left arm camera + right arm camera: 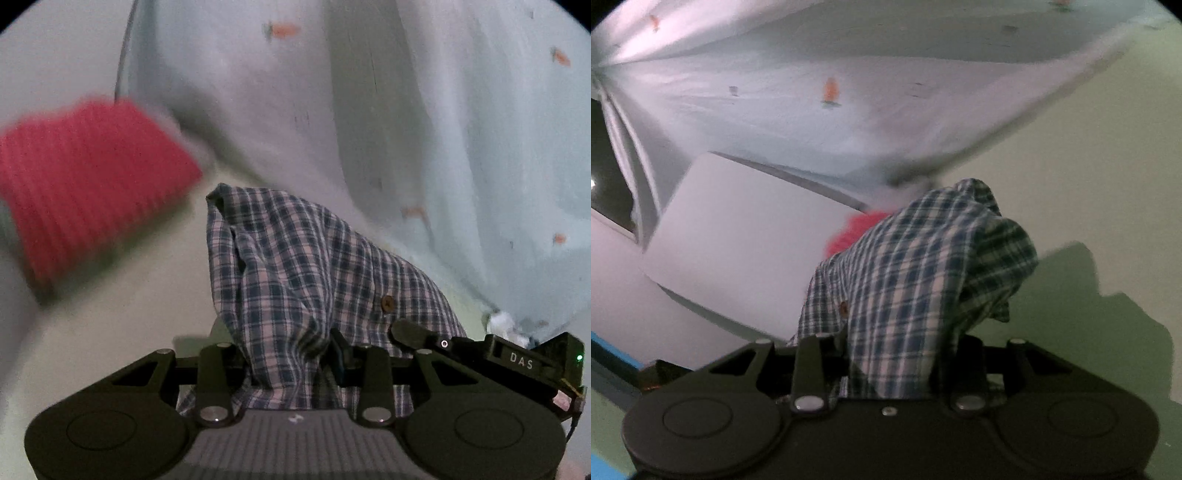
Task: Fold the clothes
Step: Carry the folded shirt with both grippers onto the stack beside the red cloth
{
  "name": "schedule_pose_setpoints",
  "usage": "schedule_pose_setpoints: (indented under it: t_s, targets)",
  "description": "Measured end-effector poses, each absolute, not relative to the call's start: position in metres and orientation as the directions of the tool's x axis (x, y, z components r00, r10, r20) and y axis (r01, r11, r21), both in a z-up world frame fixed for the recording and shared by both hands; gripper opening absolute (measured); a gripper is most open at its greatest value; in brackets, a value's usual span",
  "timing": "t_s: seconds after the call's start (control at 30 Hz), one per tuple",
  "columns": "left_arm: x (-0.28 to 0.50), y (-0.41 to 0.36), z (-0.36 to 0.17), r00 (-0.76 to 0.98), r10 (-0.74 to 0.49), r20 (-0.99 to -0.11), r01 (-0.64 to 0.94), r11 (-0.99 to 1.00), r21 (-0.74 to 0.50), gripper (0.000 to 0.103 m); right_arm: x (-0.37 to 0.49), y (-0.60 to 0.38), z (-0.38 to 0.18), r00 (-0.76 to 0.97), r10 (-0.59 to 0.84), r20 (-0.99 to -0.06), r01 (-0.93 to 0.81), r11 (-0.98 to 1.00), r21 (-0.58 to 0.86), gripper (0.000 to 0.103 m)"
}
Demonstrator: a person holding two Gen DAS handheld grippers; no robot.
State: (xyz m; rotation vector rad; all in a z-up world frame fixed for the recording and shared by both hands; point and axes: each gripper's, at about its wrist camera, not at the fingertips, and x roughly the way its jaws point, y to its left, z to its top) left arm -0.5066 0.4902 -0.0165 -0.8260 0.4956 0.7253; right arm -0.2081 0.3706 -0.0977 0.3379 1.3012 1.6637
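A blue-and-white plaid shirt [295, 280] with a brown button is bunched up over my left gripper [291, 363], which is shut on its cloth. My right gripper [892, 363] is shut on the same plaid shirt [916, 280], which drapes over it and hides the fingertips. The right gripper's black body [517, 360] shows at the lower right of the left wrist view, close beside the left one. The shirt is held up above a pale green surface [110, 314].
A folded red ribbed garment [85, 192] lies at the left; its edge shows behind the shirt in the right wrist view [857, 229]. A pale blue curtain with small orange motifs [369, 110] hangs behind. A white panel [738, 240] stands at the left.
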Motion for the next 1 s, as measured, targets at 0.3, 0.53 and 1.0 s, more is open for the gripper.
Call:
schedule_pose_setpoints:
  t_s: [0.3, 0.53, 1.0]
  targets:
    - [-0.561, 0.648, 0.074, 0.636, 0.577, -0.512, -0.771, 0.503, -0.391, 0.054, -0.273, 0.554, -0.046, -0.539, 0.839, -0.077, -0.367, -0.151, 0.918, 0.04]
    - [-0.586, 0.736, 0.011, 0.381, 0.7, -0.604, -0.921, 0.232, -0.312, 0.091, -0.313, 0.638, -0.107, -0.478, 0.836, -0.268, -0.43, 0.044, 0.902, 0.068]
    - [-0.607, 0.727, -0.078, 0.28, 0.689, -0.668, -0.94, 0.055, -0.337, 0.103, -0.316, 0.635, -0.13, -0.387, 0.747, -0.54, -0.683, 0.162, 0.712, 0.103]
